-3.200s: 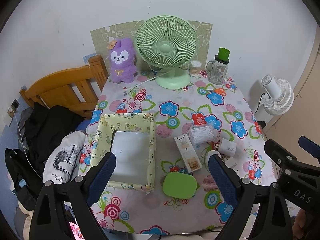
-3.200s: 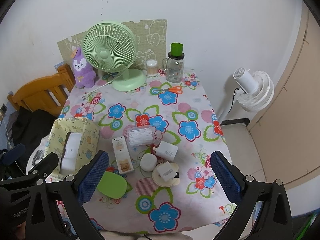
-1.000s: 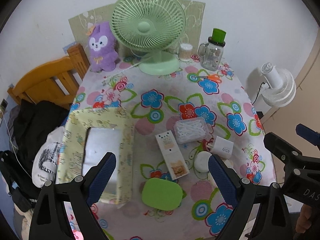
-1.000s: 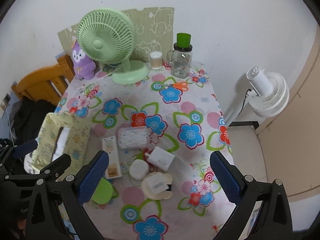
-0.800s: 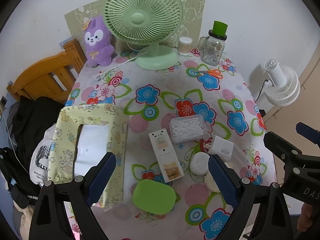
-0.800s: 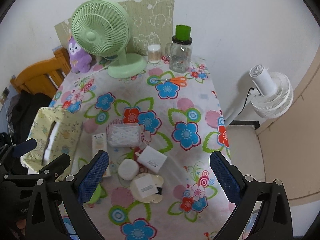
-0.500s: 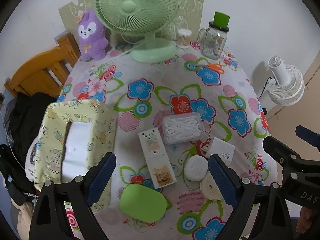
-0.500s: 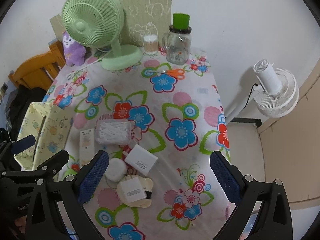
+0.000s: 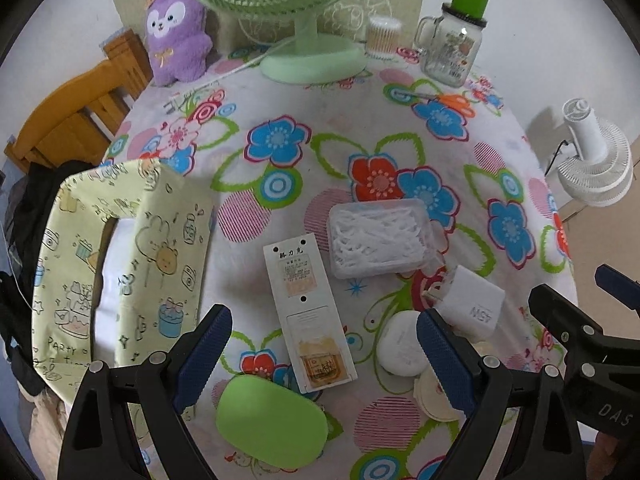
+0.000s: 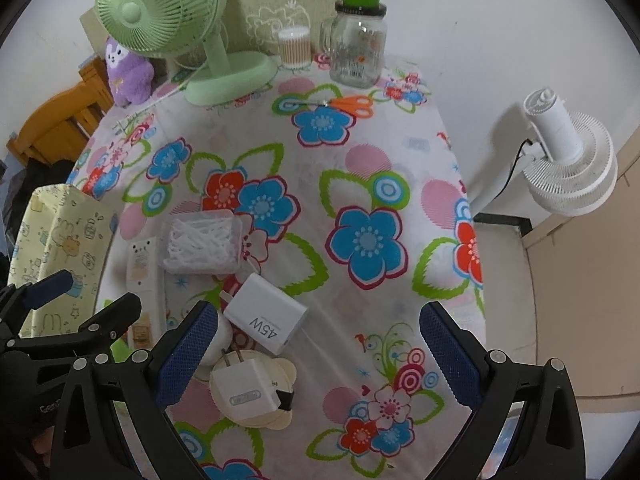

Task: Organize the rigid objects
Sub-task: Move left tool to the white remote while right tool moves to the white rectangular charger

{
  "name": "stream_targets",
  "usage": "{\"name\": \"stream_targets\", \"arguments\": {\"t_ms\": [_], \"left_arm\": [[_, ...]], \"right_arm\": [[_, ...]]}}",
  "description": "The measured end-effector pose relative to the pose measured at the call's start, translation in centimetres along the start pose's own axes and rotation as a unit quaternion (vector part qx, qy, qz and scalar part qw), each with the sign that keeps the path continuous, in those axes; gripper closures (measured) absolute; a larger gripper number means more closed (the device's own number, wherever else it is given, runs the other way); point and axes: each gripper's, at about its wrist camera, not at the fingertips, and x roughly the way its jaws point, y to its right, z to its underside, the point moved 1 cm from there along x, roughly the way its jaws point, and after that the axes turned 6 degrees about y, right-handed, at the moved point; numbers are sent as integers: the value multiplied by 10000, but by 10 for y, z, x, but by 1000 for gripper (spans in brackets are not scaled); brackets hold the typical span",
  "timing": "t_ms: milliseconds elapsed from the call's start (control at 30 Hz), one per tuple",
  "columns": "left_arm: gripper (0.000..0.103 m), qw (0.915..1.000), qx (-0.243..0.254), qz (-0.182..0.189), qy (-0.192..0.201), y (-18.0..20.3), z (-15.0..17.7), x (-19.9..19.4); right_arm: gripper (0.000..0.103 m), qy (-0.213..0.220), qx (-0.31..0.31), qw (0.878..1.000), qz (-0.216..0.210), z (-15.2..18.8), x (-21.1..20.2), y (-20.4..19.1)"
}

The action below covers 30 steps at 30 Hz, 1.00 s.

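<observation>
A yellow patterned box [image 9: 120,256] stands at the table's left, also in the right wrist view [image 10: 60,248]. Loose items lie beside it: a long white packet [image 9: 308,316], a clear box of white sticks [image 9: 380,238], a 45W charger [image 10: 266,318], a small white plug [image 10: 244,394] on a cream disc, a round white case [image 9: 400,346] and a green oval case [image 9: 270,420]. My left gripper [image 9: 322,354] is open above the packet. My right gripper [image 10: 316,354] is open over the chargers.
A green desk fan [image 9: 304,32], a purple plush [image 9: 176,36], a cotton swab jar [image 10: 295,48], a glass mug with green lid [image 10: 358,36] and orange scissors [image 10: 350,104] stand at the table's back. A white floor fan [image 10: 564,160] is right, a wooden chair [image 9: 76,120] left.
Both grippers have moved forward and lower over the table, so the items look larger and nearer. Both stay open and empty. No object has moved.
</observation>
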Motion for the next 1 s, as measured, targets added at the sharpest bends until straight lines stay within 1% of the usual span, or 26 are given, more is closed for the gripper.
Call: {"name": "stream_targets", "arguments": {"t_ms": [500,767,800,933,1000], "left_arm": [[8,9989,-57,-205,-428,-8,10,47],[8,9979,65,-267,-591,-8,16,64],[9,9978,60,-262,-599,-8,16,65],[18,9975,39,-245,-666,-14,15,71],[18,9971,16,-233,-722,-17,15,75]], "right_arm": [[1,-320,139,9994,-24,6,47,1],[2,-470,225,9986,-131,9,62,-8],[2,-489,209,9985,-134,9,63,-10],[2,-580,215,9980,-158,9,70,-16],[2,-614,202,9978,-154,10,73,-20]]}}
